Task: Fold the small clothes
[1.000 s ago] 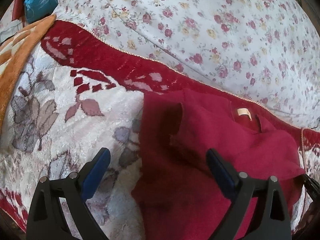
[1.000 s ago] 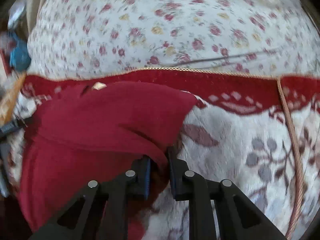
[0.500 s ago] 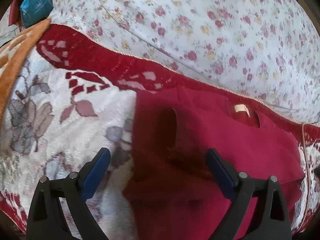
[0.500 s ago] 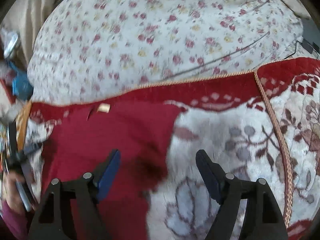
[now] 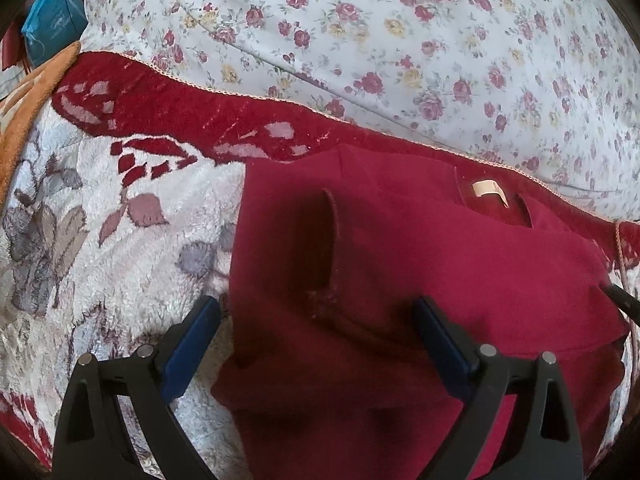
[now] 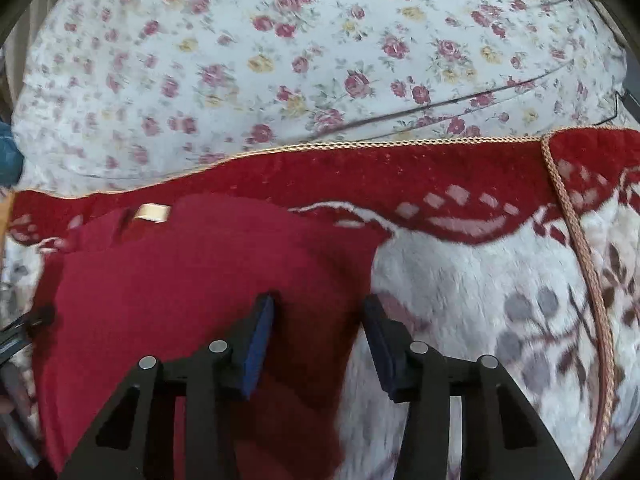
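L gripper [image 5: 316, 334] jaws wide apart; R gripper [image 6: 320, 330] jaws part-spread, both empty.

Home bedrm: floral bedsheet [image 5: 400, 40], plush blanket [image 6: 460, 280] on bed.

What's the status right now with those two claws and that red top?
Left gripper open, above the dark red knit garment. Right gripper open, straddling its right edge. Garment flat on the white floral fleece blanket, partly folded. Nothing in the way.
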A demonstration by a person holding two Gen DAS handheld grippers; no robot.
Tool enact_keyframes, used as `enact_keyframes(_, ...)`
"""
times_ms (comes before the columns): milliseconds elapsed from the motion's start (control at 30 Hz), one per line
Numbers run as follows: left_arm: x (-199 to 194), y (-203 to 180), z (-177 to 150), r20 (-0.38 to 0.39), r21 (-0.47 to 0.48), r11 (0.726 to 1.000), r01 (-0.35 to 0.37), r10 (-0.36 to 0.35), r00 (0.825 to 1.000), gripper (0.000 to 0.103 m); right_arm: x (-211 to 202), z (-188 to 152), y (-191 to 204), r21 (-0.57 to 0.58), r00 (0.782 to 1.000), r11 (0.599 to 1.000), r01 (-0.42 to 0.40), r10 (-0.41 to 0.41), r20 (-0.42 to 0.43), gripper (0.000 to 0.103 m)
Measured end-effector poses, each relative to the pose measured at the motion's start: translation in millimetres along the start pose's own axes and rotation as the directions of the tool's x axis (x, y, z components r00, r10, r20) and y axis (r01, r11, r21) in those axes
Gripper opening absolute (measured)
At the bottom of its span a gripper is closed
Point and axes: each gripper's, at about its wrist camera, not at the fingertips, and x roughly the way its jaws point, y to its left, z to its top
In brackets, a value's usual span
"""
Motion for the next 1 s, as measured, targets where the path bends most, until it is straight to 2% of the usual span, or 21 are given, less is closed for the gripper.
enact_keyframes(67, 0, 0, 0, 0.001, 0.0, 1.0, -0.001, 0.001, 1.0, 0.097, -14, -12, 6, -0.041, 1.0, 0.999, -0.012, 0.012, 0.005, 0.051)
enact_keyframes(167, -1, -1, -2, 0.002, -0.001, 1.0, -0.001, 0.001, 1.0, 0.097, -11, -41, 11, -0.138, 0.995, 0.988, 0.07, -0.078, -0.055, 0.051)
enact_keyframes(233, -3, -1, -3, 0.008, 0.004, 1.0, -0.002, 0.002, 1.0, 0.097, -20, -54, 4, -0.123, 0.998, 0.99, 0.064, -0.065, -0.005, 0.052)
enact_keyframes(267, -5, -1, -4, 0.011, 0.007, 1.0, -0.003, 0.003, 1.0, 0.097, -25, -55, 2, -0.106, 0.998, 0.993, 0.058, -0.059, -0.008, 0.054)
enact_keyframes(333, -6, -2, -5, 0.017, 0.009, 1.0, -0.006, 0.006, 1.0, 0.097, -36, -53, 1, -0.079, 0.999, 0.996, 0.038, -0.039, -0.006, 0.054)
enact_keyframes(400, -8, -1, -5, 0.02, 0.003, 1.0, -0.005, 0.005, 1.0, 0.097, -49, -48, 7, -0.089, 0.999, 0.995, 0.037, -0.034, 0.041, 0.056)
enact_keyframes(467, -9, -2, -5, 0.023, 0.003, 1.0, -0.008, 0.008, 1.0, 0.097, -56, -38, 15, -0.103, 0.996, 0.994, 0.046, -0.038, 0.082, 0.065)
enact_keyframes(533, -9, -3, -6, 0.027, 0.002, 1.0, -0.012, 0.012, 1.0, 0.097, -49, -26, 21, -0.097, 0.995, 0.994, 0.043, -0.034, 0.094, 0.066)
enact_keyframes(667, -9, -4, -7, 0.032, 0.009, 1.0, -0.017, 0.017, 0.999, 0.097, -13, -7, 25, -0.072, 0.996, 0.996, 0.058, -0.053, 0.071, 0.066)
enact_keyframes(733, -8, -3, -7, 0.03, 0.011, 1.0, -0.017, 0.016, 0.999, 0.097, 13, -2, 21, -0.052, 0.996, 0.995, 0.085, -0.083, 0.029, 0.066)
enact_keyframes(800, -8, -3, -7, 0.029, 0.013, 1.0, -0.016, 0.015, 0.999, 0.097, 29, -3, 15, -0.033, 0.994, 0.993, 0.112, -0.112, 0.008, 0.07)
enact_keyframes(833, -7, -3, -6, 0.028, 0.014, 1.0, -0.016, 0.016, 0.999, 0.097, 29, -2, 11, -0.019, 0.993, 0.993, 0.118, -0.118, 0.009, 0.077)
enact_keyframes(900, -7, -3, -6, 0.03, 0.016, 1.0, -0.017, 0.017, 0.999, 0.097, 24, -2, 6, 0.02, 0.997, 0.997, 0.08, -0.08, -0.01, 0.077)
enact_keyframes(1000, -7, -3, -6, 0.033, 0.019, 1.0, -0.02, 0.02, 0.999, 0.097, 3, -10, 4, 0.011, 0.997, 0.997, 0.079, -0.079, 0.009, 0.077)
